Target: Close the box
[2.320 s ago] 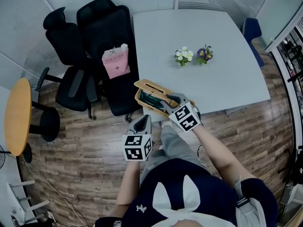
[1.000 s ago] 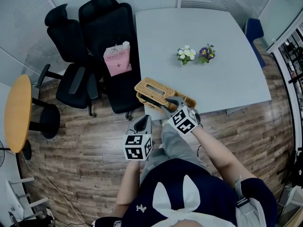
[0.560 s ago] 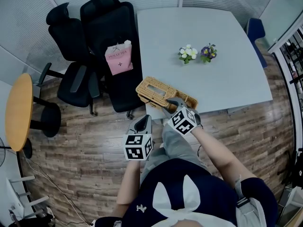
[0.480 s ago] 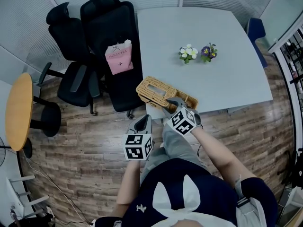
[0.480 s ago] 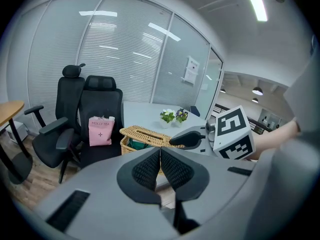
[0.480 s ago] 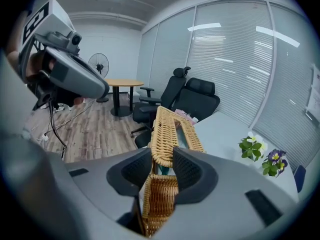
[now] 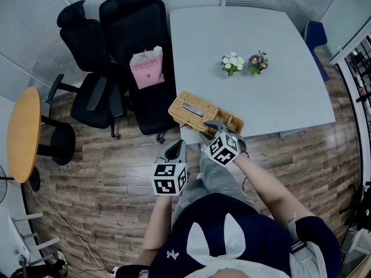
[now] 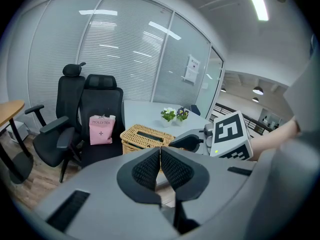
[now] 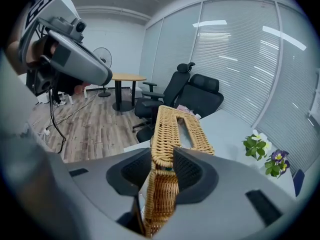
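1. Wicker box (image 7: 197,113) sits at the counter (image 7: 272,33) edge, right at the tips of your right gripper (image 7: 210,129), with its lid (image 9: 176,126) lying flat on top.
2. Your right gripper's jaws have just been opening. The lid's rim stands between them, no longer squeezed.
3. Your left gripper (image 7: 175,147) is clenched on nothing, with the box just beyond its tips.
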The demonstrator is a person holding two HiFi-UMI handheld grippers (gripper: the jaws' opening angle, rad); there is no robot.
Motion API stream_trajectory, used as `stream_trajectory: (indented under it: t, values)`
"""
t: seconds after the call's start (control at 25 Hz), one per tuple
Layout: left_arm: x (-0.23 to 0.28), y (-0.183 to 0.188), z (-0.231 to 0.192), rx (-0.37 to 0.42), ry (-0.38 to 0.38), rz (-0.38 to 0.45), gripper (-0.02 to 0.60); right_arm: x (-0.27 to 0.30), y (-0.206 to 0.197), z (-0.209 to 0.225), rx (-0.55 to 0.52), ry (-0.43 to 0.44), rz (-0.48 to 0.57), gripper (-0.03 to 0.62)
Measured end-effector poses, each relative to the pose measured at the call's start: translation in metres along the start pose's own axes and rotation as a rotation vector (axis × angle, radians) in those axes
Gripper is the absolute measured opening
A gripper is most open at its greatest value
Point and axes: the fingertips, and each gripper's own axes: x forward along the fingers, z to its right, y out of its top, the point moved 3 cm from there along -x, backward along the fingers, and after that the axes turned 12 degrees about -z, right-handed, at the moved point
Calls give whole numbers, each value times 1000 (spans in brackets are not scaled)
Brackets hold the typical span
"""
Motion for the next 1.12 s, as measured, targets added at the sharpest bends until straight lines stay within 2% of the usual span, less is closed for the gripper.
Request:
stream_trajectory:
  t: [0.48,0.68,0.88,1.12]
  values:
    - [2,-1,-3,-4,2,-2,23,8,-4,-3,-4,-4,-30,141]
    - [1,0,-3,-5,5,2,23,1,-3,-1,122,71,-15,156]
    - [0,5,-3,-2,8,16,23,-13,-1,-2,219,109,33,149]
    - [-1,11,1,8,7,34,23,-40,9,6,317,88,123,114]
